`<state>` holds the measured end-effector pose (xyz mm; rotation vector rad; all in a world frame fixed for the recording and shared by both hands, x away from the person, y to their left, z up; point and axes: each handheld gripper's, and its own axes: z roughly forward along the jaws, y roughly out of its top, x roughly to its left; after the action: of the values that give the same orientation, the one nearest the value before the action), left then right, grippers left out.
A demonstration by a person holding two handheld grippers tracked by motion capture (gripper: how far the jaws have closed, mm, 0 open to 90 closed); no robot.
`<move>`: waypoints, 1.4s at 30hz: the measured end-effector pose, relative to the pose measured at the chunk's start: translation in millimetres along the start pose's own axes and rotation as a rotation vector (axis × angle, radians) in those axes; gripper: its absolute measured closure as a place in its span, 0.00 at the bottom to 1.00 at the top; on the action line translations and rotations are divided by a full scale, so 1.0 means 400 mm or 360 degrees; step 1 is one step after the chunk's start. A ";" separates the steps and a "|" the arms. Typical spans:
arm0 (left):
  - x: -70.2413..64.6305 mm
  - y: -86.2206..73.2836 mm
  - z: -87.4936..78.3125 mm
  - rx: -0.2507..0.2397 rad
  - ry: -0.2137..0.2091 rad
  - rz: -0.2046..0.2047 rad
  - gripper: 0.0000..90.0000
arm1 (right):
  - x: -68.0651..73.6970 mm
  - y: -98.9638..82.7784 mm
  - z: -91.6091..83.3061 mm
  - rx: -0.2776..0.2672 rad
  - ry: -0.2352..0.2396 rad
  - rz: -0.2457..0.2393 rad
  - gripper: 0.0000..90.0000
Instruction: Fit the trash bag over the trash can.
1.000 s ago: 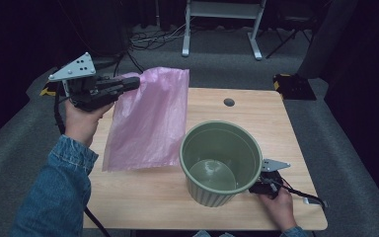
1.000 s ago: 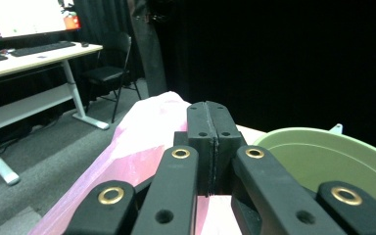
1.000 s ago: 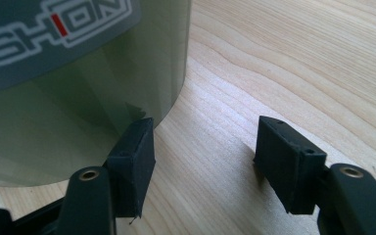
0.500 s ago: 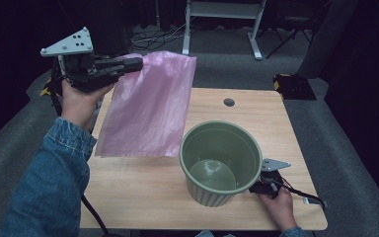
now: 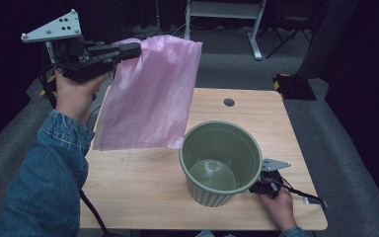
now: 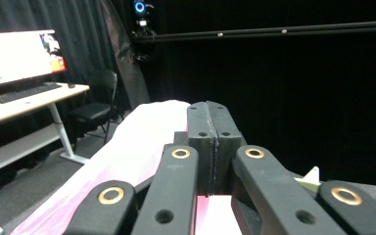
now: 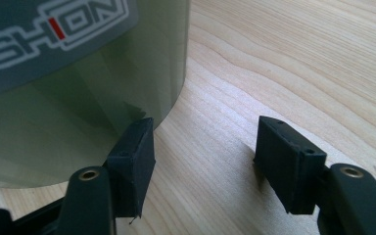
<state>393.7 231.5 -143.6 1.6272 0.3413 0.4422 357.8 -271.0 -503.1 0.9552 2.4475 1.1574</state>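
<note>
The left gripper [image 5: 131,49], its jaws pressed together on the top corner of a thin pink plastic bag [image 5: 150,96], holds it above the far left part of the light wooden table [image 5: 138,182], the bag hanging down with its lower edge near the tabletop. A ribbed round green plastic bin [image 5: 220,163] stands upright on the table's near right part. The right gripper [image 7: 203,147] rests low on the wood just beside the bin's base, its jaws spread with nothing between them.

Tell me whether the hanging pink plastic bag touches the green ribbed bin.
Cannot tell. In the high view the pink plastic bag overlaps the rim of the green ribbed bin at its lower corner, but that view cannot separate contact from a gap in height.
</note>
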 end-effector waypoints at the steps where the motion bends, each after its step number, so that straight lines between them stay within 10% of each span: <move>1: -0.003 0.001 0.002 -0.0009 -0.0005 0.0002 0.99 | 0.000 0.000 0.000 0.0000 0.0000 0.0000 0.44; 42: -0.126 -0.019 0.341 0.0168 -0.0328 0.0021 0.99 | -0.002 0.000 0.000 -0.0001 0.0009 0.0009 0.44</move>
<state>414.5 89.2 -165.5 1.7613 0.2017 0.2670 358.3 -271.7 -503.1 0.9607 2.4503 1.1642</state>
